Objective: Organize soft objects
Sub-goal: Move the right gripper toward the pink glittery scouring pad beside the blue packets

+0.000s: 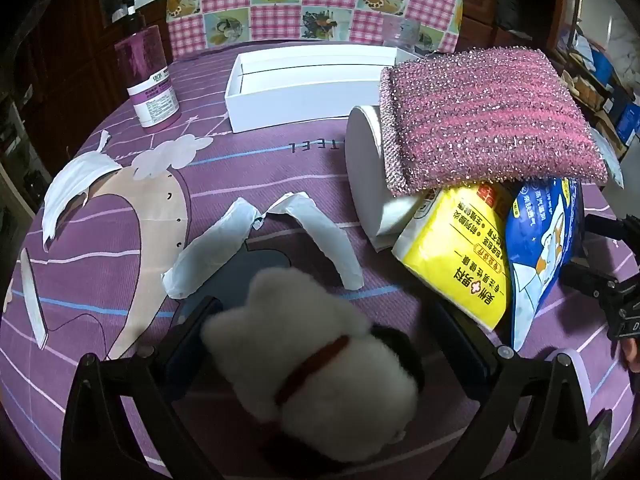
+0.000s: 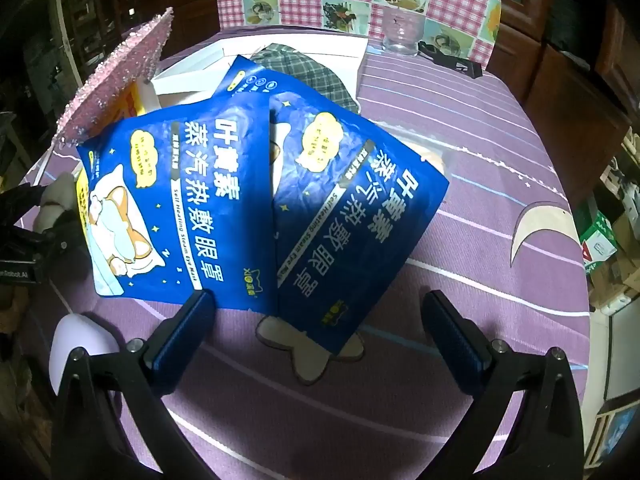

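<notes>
A white plush toy (image 1: 312,368) with a red collar lies between the spread fingers of my left gripper (image 1: 320,320); neither finger presses on it. A pink glitter sponge (image 1: 484,116) rests on a white roll (image 1: 368,172), a yellow packet (image 1: 460,248) and a blue packet (image 1: 540,248). My right gripper (image 2: 320,316) is open and empty, just in front of two blue eye-mask packets (image 2: 176,200) (image 2: 352,216). A white box (image 1: 304,84) stands at the back. In the right wrist view a plaid cloth (image 2: 308,68) lies in the box (image 2: 192,76).
A purple pump bottle (image 1: 150,76) stands at the back left. White paper strips (image 1: 224,244) lie on the purple tablecloth (image 1: 280,168). A glass jar (image 2: 400,32) and a black object (image 2: 452,60) sit at the far right. A checked chair back (image 1: 312,0) is behind the table.
</notes>
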Demonstrator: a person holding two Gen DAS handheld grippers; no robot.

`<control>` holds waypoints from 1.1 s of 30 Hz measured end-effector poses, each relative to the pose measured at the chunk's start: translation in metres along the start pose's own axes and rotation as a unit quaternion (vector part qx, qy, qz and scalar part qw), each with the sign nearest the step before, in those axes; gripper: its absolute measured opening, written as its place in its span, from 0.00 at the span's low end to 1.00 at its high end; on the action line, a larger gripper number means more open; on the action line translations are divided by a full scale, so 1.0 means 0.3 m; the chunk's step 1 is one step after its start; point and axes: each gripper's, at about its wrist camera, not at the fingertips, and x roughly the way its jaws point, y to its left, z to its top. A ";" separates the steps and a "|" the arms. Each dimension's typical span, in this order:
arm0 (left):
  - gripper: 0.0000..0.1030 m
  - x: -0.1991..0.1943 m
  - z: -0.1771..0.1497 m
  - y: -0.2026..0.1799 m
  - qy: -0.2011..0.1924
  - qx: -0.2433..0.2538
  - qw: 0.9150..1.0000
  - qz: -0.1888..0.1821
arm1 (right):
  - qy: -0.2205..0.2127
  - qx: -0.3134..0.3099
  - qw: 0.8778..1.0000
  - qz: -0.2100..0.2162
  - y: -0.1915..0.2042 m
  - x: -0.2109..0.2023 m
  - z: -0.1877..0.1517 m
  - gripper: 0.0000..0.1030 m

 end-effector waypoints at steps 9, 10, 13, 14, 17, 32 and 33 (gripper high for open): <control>1.00 -0.010 -0.005 -0.004 0.001 -0.005 1.000 -0.004 | -0.012 0.014 1.000 0.013 0.047 -0.042 -0.040 1.00; 1.00 -0.013 -0.006 -0.005 0.001 -0.005 1.000 -0.004 | -0.015 0.020 1.000 0.018 0.050 -0.050 -0.047 0.99; 1.00 -0.013 -0.006 -0.005 0.000 -0.006 1.000 -0.004 | -0.033 0.039 0.998 0.036 0.027 -0.087 -0.057 0.99; 1.00 -0.016 -0.007 -0.007 0.000 -0.005 1.000 -0.004 | -0.041 0.042 0.998 0.036 0.025 -0.100 -0.057 0.99; 0.97 -0.016 -0.014 -0.002 -0.005 -0.007 1.000 -0.006 | -0.078 0.055 0.994 0.045 -0.002 -0.153 -0.041 0.99; 0.99 -0.382 0.019 -0.008 -0.192 -0.012 0.981 0.026 | -0.179 0.074 0.980 -0.042 0.031 -0.435 -0.012 0.99; 0.99 -0.394 0.031 -0.003 -0.202 -0.016 0.979 0.033 | -0.174 0.071 0.981 -0.040 0.039 -0.448 0.005 0.99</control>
